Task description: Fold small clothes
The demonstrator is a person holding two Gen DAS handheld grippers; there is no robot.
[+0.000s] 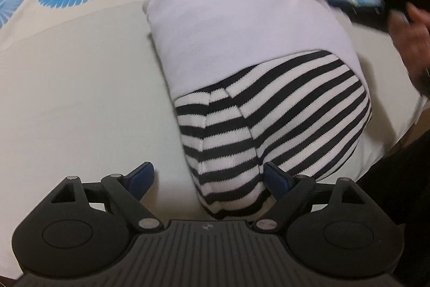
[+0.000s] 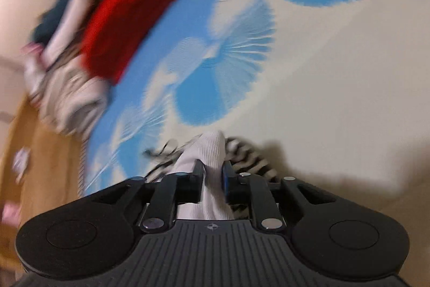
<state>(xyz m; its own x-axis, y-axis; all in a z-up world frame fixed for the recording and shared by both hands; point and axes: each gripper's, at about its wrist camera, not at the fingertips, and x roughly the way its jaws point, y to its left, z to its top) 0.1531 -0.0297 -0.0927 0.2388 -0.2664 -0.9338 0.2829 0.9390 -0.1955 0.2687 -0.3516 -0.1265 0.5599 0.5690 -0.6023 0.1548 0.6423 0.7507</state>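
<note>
Presently we find the garment (image 1: pixel 242 66) part-folded; left gripper (image 1: pixel 208 174) released beside it, right gripper (image 2: pixel 212 168) grasping its edge.

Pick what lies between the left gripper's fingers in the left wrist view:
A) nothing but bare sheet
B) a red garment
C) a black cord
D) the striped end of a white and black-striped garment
D: the left gripper stands wide open, its blue-padded fingers on either side of the striped end of the white and black-striped garment, without pressing on it.
</note>
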